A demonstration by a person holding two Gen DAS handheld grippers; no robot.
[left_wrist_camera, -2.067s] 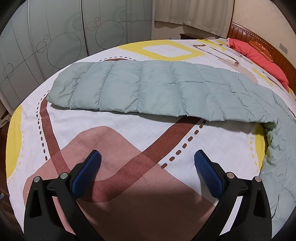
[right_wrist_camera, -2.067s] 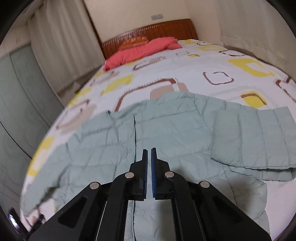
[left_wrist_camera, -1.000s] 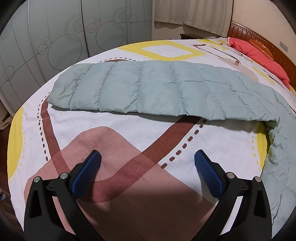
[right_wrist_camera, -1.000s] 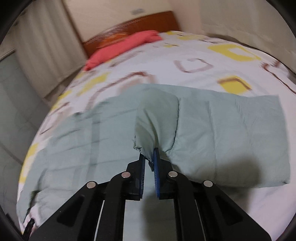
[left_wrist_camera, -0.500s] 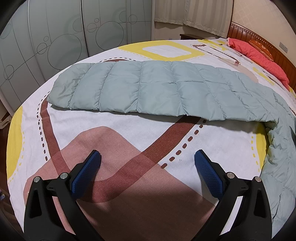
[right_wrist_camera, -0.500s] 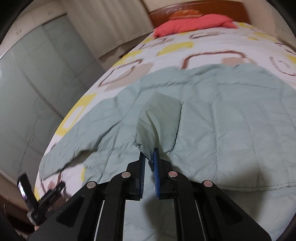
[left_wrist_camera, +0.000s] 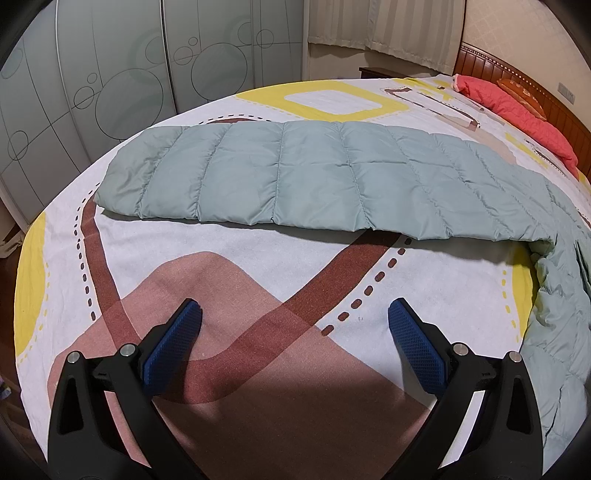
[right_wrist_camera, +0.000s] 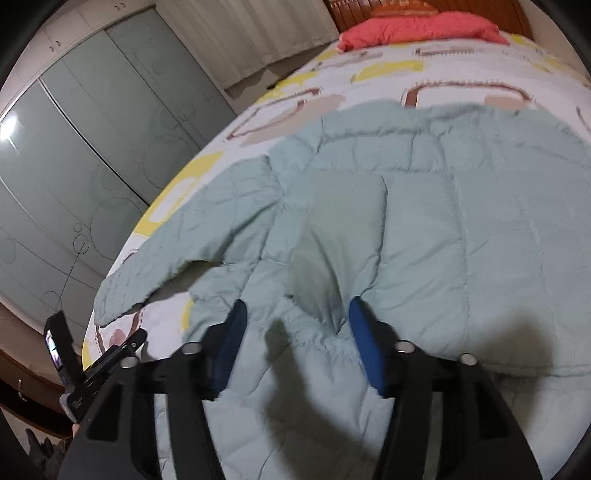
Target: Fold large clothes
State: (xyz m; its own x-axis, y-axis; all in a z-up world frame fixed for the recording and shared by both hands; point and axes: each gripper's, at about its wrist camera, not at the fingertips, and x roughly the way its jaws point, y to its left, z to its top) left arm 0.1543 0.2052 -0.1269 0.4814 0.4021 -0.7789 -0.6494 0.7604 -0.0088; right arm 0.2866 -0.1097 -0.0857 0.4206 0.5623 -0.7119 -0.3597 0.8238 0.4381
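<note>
Facing the bed (left_wrist_camera: pixel 258 258), you hold the left gripper (left_wrist_camera: pixel 294 314) low over the bedspread with its blue pads (left_wrist_camera: pixel 173 343) spread wide and nothing between them; it hovers above the brown band of the print, clear of the garment

1. Task item: the pale green quilted jacket (right_wrist_camera: pixel 424 229) lies spread flat on the bed. In the left wrist view, one sleeve (left_wrist_camera: pixel 295 177) stretches across the far side of the gripper, from the left toward the right, where it joins the body of the jacket at the right edge of the frame

2. Right gripper (right_wrist_camera: pixel 294 314): its jaws are opening. A raised fold of jacket fabric (right_wrist_camera: pixel 321 280) sits between the pads, just inside the right pad; the left pad stands apart from it. You cannot tell from the blurred frame whether the right pad touches the cloth

3. Surroundings: a red pillow (left_wrist_camera: pixel 517 107) rests at the far end against the wooden headboard (left_wrist_camera: pixel 524 85). Frosted wardrobe doors (left_wrist_camera: pixel 110 74) with circle outlines stand to the left, curtains (left_wrist_camera: pixel 380 26) beyond them

4. Labels: no readable writing or brand shows on the jacket, the bedspread or either gripper. A small lit screen (right_wrist_camera: pixel 53 349) appears at the near left of the right wrist view; its contents are too small to read
</note>
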